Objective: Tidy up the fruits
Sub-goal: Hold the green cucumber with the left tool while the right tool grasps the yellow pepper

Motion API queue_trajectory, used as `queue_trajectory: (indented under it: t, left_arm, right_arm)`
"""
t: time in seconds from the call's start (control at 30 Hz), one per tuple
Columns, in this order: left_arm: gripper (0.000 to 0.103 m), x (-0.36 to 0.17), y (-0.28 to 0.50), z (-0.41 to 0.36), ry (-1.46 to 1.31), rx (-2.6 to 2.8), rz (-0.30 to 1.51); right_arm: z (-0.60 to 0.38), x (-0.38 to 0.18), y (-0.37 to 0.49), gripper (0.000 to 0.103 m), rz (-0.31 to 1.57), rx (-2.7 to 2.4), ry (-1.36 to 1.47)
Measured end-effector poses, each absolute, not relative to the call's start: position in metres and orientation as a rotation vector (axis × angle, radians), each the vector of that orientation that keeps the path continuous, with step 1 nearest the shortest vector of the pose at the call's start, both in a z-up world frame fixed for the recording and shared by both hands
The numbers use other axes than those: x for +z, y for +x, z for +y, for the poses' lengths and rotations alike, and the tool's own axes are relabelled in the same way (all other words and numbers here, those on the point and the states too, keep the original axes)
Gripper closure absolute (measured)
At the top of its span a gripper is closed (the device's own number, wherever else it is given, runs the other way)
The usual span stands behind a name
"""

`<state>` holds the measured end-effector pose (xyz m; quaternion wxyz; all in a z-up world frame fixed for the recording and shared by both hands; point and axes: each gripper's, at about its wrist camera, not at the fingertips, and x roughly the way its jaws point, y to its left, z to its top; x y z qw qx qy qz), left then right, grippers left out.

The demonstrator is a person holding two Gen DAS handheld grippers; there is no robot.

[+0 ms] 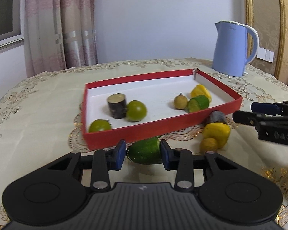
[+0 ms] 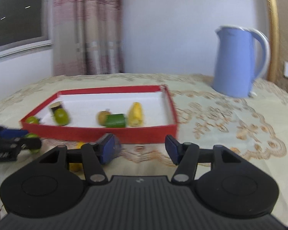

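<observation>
two blue rubbery pads (image 1: 118,156) pinch a smooth, stubby cucumber chunk (image 1: 144,153).

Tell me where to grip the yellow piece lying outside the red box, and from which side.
Take the yellow piece across its broad middle, coming from above. A small round fruit sits tight against its near side, a dark chunk against its far side by the red box, so only the flanks look free. The open right gripper seems nearest.
</observation>
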<state>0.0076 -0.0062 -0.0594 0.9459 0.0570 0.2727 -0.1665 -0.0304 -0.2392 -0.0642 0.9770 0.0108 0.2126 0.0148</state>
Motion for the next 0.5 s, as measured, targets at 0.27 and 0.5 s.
queue_trajectory:
  t: [0.27,0.5]
  left_arm:
    - [0.066,-0.062,0.009,0.007,0.089,-0.319,0.567]
    - [0.066,-0.064,0.009,0.01,0.081,-0.317,0.568]
  right_arm:
    - [-0.206,-0.06,-0.039,0.056,0.42,0.122,-0.101]
    - [-0.203,-0.059,-0.047,0.056,0.417,0.15,-0.114]
